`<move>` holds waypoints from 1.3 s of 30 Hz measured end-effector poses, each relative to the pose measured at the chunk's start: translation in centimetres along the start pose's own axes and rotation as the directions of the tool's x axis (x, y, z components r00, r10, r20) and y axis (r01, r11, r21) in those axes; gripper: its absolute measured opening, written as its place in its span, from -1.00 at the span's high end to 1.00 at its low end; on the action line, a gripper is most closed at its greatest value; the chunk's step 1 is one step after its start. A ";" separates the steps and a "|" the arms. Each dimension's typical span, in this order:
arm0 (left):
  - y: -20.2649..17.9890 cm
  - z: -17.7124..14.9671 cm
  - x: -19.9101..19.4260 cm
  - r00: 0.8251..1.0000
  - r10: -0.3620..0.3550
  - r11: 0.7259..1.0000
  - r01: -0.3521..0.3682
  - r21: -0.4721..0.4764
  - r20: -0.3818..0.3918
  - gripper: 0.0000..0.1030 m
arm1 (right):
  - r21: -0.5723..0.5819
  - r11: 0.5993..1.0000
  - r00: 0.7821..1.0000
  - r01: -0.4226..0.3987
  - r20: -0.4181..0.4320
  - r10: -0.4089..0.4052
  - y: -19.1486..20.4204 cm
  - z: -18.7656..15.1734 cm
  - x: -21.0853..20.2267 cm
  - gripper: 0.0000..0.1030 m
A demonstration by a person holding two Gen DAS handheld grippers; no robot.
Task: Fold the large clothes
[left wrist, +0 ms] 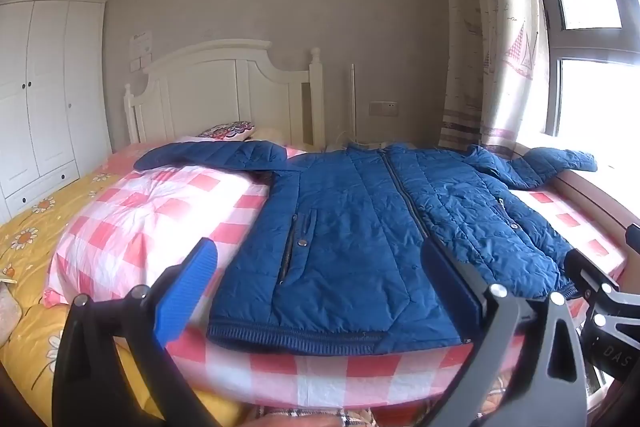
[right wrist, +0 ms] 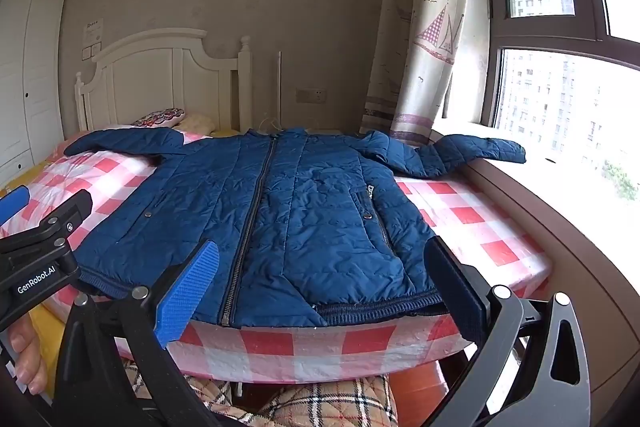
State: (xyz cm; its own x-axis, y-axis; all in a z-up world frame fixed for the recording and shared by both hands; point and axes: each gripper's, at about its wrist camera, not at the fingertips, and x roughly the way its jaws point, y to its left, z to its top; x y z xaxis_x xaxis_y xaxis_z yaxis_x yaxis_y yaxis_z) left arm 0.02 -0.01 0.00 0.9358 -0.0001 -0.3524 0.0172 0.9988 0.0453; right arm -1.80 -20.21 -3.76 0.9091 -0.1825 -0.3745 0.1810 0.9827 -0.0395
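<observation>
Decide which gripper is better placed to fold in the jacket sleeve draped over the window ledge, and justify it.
Probably the right gripper: it hangs open over the hem nearer that sleeve of the blue jacket; the left gripper sits further from the window.

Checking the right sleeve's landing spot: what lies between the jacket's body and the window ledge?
Only bare checked cover, seen in the right wrist view.

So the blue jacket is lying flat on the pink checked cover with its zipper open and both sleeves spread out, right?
Not quite. The blue jacket does lie flat on the pink checked cover with both sleeves spread out, but its zipper is closed all the way up, not open. The right wrist view shows this most clearly.
</observation>
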 end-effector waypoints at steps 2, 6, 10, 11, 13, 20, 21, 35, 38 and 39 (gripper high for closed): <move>0.0 0.0 0.0 1.000 0.000 1.000 0.000 -0.002 0.000 -0.97 | -0.001 1.000 1.000 -0.001 -0.003 0.001 0.0 0.0 0.0 -0.91; 0.0 0.0 0.0 1.000 0.000 1.000 0.000 -0.003 0.004 -0.97 | 0.002 1.000 1.000 -0.002 -0.001 0.002 -0.1 0.1 0.2 -0.91; 0.0 0.0 0.0 1.000 0.000 1.000 0.000 -0.003 0.005 -0.97 | -0.002 1.000 1.000 -0.003 0.003 0.003 0.3 0.2 -0.1 -0.91; 0.0 0.0 0.0 1.000 0.000 1.000 0.000 -0.003 0.006 -0.97 | -0.009 1.000 1.000 0.000 0.004 0.000 0.4 0.1 -0.3 -0.91; 0.0 0.0 0.0 1.000 0.000 1.000 0.000 -0.003 0.007 -0.97 | -0.008 1.000 1.000 0.000 0.006 0.000 0.4 0.2 -0.4 -0.91; 0.3 0.6 0.1 1.000 -0.002 1.000 0.002 -0.001 0.006 -0.97 | -0.011 1.000 1.000 -0.004 0.004 0.004 0.6 -0.1 0.2 -0.91; 0.7 0.8 -0.1 1.000 -0.003 1.000 0.003 0.000 0.004 -0.97 | -0.012 1.000 1.000 -0.007 0.004 0.007 0.5 -0.1 0.1 -0.91; 0.2 0.0 0.0 1.000 -0.001 1.000 0.001 0.005 0.001 -0.97 | -0.008 1.000 1.000 -0.021 -0.004 0.021 0.3 -0.4 0.3 -0.91; 0.2 0.0 0.0 1.000 -0.001 1.000 0.001 0.006 0.000 -0.97 | -0.007 1.000 1.000 -0.023 -0.005 0.023 0.3 -0.5 0.2 -0.91; 0.3 0.0 -0.1 1.000 -0.001 1.000 0.001 0.005 0.001 -0.97 | -0.007 1.000 1.000 -0.023 -0.005 0.023 0.3 -0.4 0.2 -0.91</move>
State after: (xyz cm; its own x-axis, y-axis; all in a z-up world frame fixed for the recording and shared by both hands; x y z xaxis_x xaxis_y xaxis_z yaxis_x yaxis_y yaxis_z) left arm -0.02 0.26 0.06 0.9363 -0.0017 -0.3512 0.0204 0.9986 0.0496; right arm -1.69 -19.92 -4.28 0.9111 -0.1598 -0.3800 0.1574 0.9868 -0.0376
